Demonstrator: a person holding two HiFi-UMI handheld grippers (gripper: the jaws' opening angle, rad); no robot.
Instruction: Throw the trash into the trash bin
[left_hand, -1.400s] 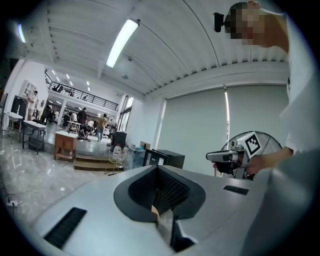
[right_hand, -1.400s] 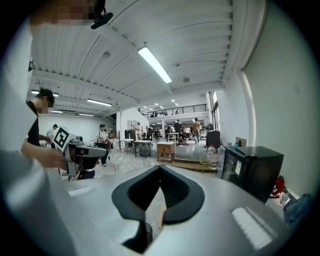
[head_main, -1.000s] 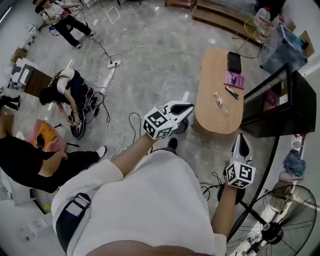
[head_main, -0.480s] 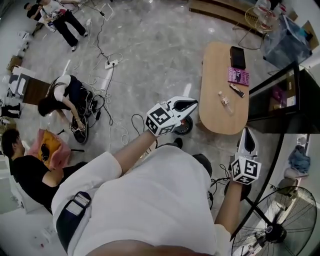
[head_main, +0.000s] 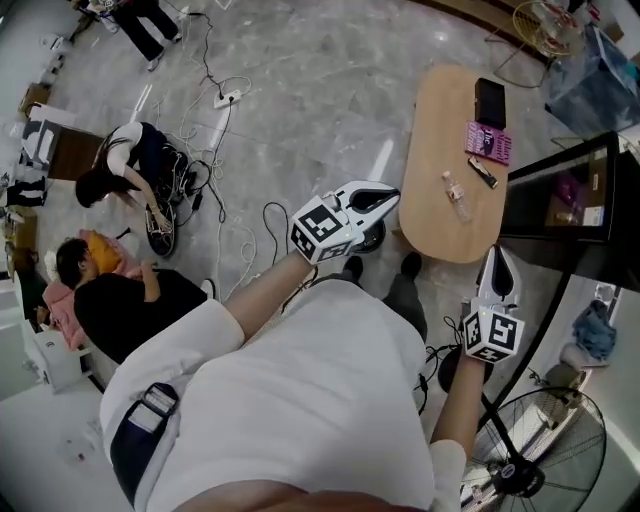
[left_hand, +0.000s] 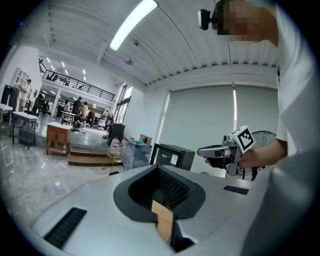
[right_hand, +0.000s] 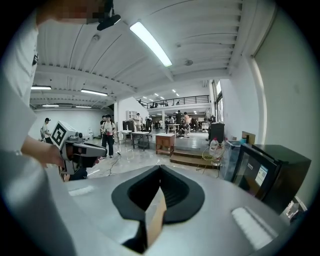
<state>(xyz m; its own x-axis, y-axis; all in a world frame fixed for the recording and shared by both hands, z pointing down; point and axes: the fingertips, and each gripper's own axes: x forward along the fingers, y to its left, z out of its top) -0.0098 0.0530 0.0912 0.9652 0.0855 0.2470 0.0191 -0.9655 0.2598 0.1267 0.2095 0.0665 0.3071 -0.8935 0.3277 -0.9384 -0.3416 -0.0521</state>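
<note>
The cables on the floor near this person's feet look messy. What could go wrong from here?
The black cable loop lies right by the shoes, so a step could snag it. The standing fan is close behind the right gripper; an elbow might knock it. The small bottle on the oval table seems to lie on its side and could roll if bumped.

An oval wooden table (head_main: 438, 120) carries a bottle (head_main: 456, 194) and a pink book (head_main: 489, 143).

Big open lab-workshop hall: polished stone floor (head_main: 300, 90), strewn cables (head_main: 190, 195), people (right_hand: 107, 132) by workbenches (right_hand: 142, 135), mezzanine railing (right_hand: 175, 101), strip lights (right_hand: 150, 42).
</note>
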